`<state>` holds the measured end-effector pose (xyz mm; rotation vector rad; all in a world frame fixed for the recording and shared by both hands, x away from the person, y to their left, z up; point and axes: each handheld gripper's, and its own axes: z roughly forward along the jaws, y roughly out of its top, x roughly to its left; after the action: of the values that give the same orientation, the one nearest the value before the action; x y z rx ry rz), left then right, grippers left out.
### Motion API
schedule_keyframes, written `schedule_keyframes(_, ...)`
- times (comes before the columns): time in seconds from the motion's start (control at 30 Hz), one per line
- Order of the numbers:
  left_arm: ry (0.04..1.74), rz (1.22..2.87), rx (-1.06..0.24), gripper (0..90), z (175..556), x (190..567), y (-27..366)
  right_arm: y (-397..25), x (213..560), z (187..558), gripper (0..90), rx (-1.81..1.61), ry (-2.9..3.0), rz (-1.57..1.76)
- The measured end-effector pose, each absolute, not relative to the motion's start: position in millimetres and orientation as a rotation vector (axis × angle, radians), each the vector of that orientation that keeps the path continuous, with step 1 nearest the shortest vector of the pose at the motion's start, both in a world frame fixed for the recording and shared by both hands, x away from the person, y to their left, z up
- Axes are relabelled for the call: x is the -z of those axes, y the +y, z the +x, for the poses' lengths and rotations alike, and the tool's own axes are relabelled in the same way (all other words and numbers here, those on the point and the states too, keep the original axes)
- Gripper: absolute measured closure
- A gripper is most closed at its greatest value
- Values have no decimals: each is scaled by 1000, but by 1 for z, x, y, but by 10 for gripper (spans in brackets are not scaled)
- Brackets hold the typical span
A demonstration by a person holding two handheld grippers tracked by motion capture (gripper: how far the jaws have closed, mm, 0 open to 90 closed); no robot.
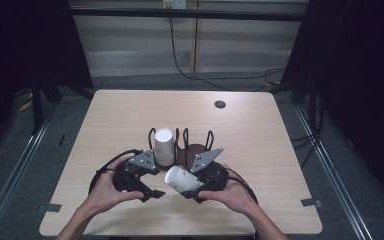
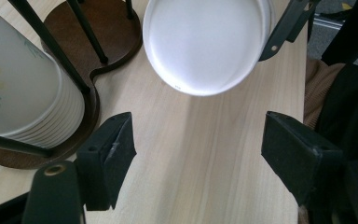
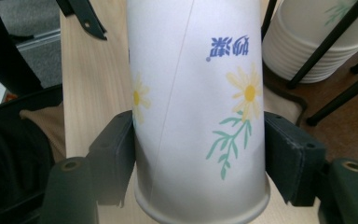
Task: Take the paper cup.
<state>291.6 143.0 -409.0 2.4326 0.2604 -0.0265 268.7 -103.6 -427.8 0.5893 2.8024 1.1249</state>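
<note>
Rack: dark wooden base (image 1: 192,150) with black wire uprights, standing mid-counter, just far of both grippers.
Rack contents: stack of paper cups (image 1: 163,146) nested upside down in the left bay, bottoms up; the right bay's brown base lies bare. In the left gripper view the stack's ribbed rims (image 2: 51,121) sit on the base between the wires.
Single cup: white paper cup (image 1: 182,180) with a yellow daisy and green stem printed on it, lying tilted above the counter, near of the rack and between the two grippers — its closed bottom points left, toward the left gripper.
Cup interior: cannot tell; the views show its outside wall (image 3: 196,107) and its flat bottom (image 2: 205,44).
Right gripper (image 1: 196,187): fingers clamped on the single cup, one pad (image 3: 114,154) pressed on each side of the wall close to the cup's wide rim.
Left gripper (image 1: 147,192): fingers spread wide and released — nothing between them but bare wood; the cup's bottom hangs just beyond the fingertips (image 2: 116,140), apart from them.
Counter (image 1: 105,120): light wood grain, a small dark round disc (image 1: 220,104) at its far right.
Hands: one wrapped around each gripper, at the near edge.
</note>
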Motion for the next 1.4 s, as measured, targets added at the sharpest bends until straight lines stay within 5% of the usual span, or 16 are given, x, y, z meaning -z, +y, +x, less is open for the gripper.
schedule_keyframes(1.03,296,2413,155,179,291,426,140,-80,432,269,321,-784,3039,421)
schedule_keyframes(1.4,255,2430,153,242,286,428,135,-76,433,264,321,-725,3057,391)
